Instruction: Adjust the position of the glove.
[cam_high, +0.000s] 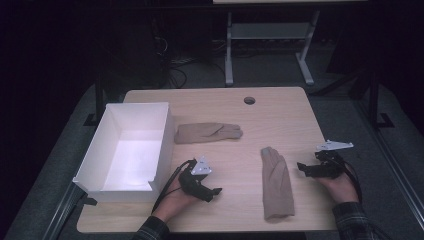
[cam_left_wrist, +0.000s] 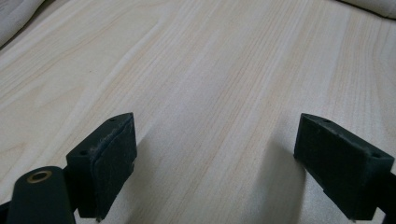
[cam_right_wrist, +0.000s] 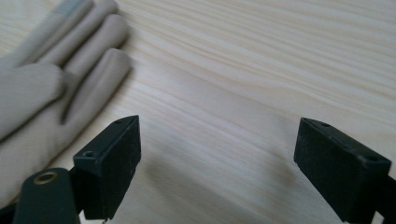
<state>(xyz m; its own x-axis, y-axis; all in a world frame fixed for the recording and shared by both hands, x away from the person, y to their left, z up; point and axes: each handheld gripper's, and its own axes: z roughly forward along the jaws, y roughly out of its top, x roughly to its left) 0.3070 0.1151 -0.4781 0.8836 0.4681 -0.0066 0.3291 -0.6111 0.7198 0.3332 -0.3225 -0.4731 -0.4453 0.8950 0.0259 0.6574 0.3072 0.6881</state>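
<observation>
1. Now at rest on the table (cam_high: 280, 107): two beige gloves. Near glove (cam_high: 276, 182) lying between the two hands, long axis running away from the person, fingers toward the far edge, cuff toward the near edge. Far glove (cam_high: 207, 133) lying crosswise, fingers pointing right, just beside the white box (cam_high: 160, 145).

2. Right gripper (cam_high: 302, 167) just right of the near glove, level with its finger end, jaws pointing left at it. Jaws spread wide, nothing between them but bare wood. Seen from the right gripper view, the near glove (cam_right_wrist: 51, 88) sits off the left jaw, fingers fanned, not touching the pads.

3. Left gripper (cam_high: 216, 191) left of the same glove, near its cuff half, jaws also wide apart and empty over bare table (cam_left_wrist: 210, 93).

4. Judged nearer: the right gripper, close to the fingertips; the left stands a little farther off.

5. Likely next: slide in across the glove's long axis, so the jaws straddle an edge of the fabric rather than run along it.

6. Risk: pinching one finger only and leaving the rest dragging.
</observation>
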